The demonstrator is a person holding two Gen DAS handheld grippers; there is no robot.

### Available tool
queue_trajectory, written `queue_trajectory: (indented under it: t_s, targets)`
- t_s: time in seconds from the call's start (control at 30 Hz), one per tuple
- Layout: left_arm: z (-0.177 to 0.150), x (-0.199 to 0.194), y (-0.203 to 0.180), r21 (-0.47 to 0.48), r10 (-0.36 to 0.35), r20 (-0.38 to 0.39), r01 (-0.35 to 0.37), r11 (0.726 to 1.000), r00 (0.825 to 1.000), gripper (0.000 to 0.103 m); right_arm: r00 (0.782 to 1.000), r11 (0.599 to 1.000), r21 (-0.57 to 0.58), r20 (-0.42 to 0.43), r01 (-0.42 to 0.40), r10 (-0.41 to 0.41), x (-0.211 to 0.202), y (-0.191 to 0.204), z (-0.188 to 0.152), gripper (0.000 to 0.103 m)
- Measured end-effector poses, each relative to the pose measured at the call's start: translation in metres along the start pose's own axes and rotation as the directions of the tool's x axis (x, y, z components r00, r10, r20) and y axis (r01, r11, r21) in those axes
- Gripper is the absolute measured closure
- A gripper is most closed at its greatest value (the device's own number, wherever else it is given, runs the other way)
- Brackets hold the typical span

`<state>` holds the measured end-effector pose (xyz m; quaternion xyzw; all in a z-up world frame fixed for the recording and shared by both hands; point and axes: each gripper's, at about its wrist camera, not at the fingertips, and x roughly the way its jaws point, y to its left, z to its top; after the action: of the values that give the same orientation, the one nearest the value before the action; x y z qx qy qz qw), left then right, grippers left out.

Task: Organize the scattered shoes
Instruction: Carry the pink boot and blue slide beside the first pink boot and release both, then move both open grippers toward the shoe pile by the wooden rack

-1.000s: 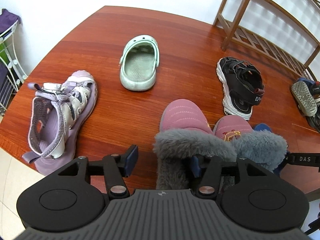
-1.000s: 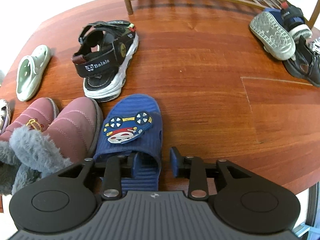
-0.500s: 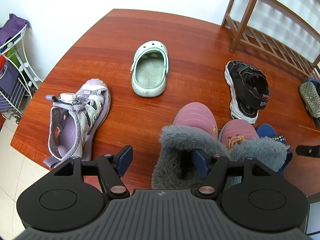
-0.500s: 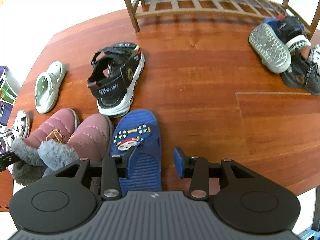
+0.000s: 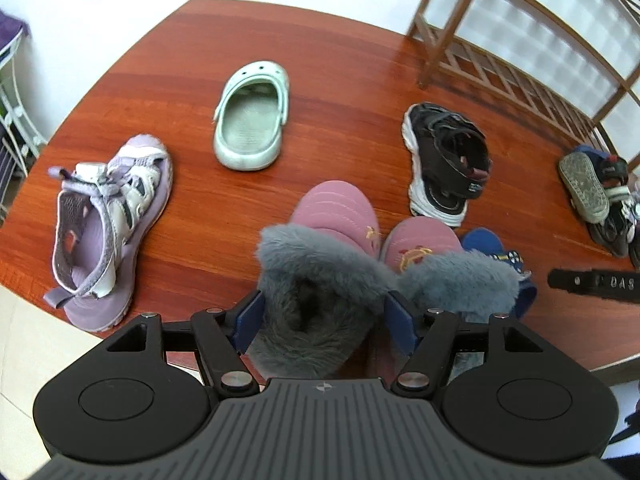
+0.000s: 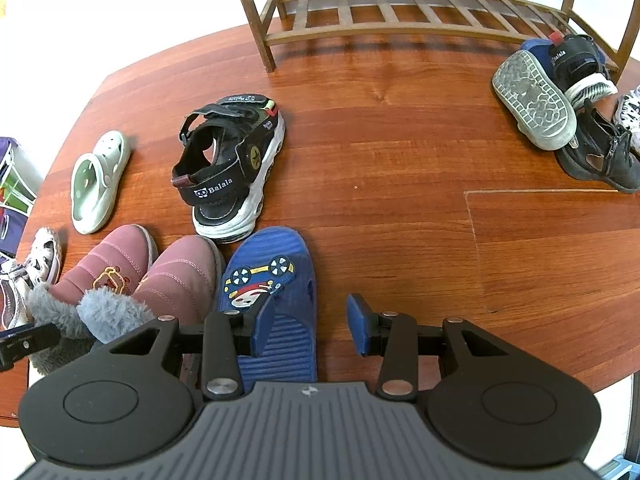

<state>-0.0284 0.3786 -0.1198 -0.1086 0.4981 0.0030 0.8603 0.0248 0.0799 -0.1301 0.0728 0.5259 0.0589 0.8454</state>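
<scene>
Two pink boots with grey fur cuffs stand side by side at the table's near edge (image 5: 336, 208) (image 6: 180, 276). My left gripper (image 5: 324, 320) is open, its fingers on either side of the left boot's fur cuff (image 5: 316, 280). A blue cartoon slipper (image 6: 272, 284) lies right of the boots. My right gripper (image 6: 308, 324) is open above the slipper's heel, its left finger over the slipper, its right finger over bare table. Scattered further off are a mint clog (image 5: 252, 116), a purple sandal (image 5: 108, 220) and a black sandal (image 6: 232, 160).
A wooden shoe rack (image 6: 400, 12) stands at the back of the red-brown table (image 6: 400, 152). A heap of dark shoes (image 6: 560, 104) lies at the far right by the rack. A wire stand (image 5: 12, 100) is beyond the table's left edge.
Both grippers rose and drew back, so more of the table shows. The left gripper shifted so its fingers now straddle the left boot's cuff. The right gripper stayed open over the slipper.
</scene>
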Motion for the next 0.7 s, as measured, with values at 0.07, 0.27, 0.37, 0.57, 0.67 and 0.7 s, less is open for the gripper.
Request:
queue_trajectory:
  t_s: [0.07,0.27,0.37,0.57,0.67,0.7]
  targets:
    - [-0.001,-0.004,0.004,-0.015,0.030,0.025,-0.030,0.999,0.999,0.035,1.000,1.000,-0.002,0.002,0.000,0.000,-0.001,0.000,-0.001,0.057]
    - [-0.003,0.001,0.021,-0.007,0.058,0.019,-0.058,0.998,0.998,0.037,1.000,1.000,0.003,0.002,0.010,-0.010,-0.003,-0.002,-0.005,0.057]
    - [-0.004,0.010,0.027,-0.005,0.050,-0.005,-0.050,0.999,0.999,0.050,1.000,1.000,0.009,0.002,0.017,-0.017,-0.003,-0.004,-0.007,0.057]
    - [-0.007,0.021,0.031,-0.020,-0.009,-0.043,0.008,1.000,0.999,0.078,0.999,0.999,0.023,0.003,0.036,-0.036,-0.006,-0.006,-0.014,0.057]
    - [-0.009,0.019,0.027,-0.017,-0.029,-0.053,0.028,0.999,0.998,0.079,0.999,0.999,0.028,0.005,0.041,-0.041,-0.008,-0.007,-0.017,0.057]
    - [-0.010,0.018,0.025,-0.018,-0.037,-0.059,0.036,0.999,0.998,0.078,0.999,0.999,0.029,0.006,0.042,-0.042,-0.008,-0.007,-0.018,0.057]
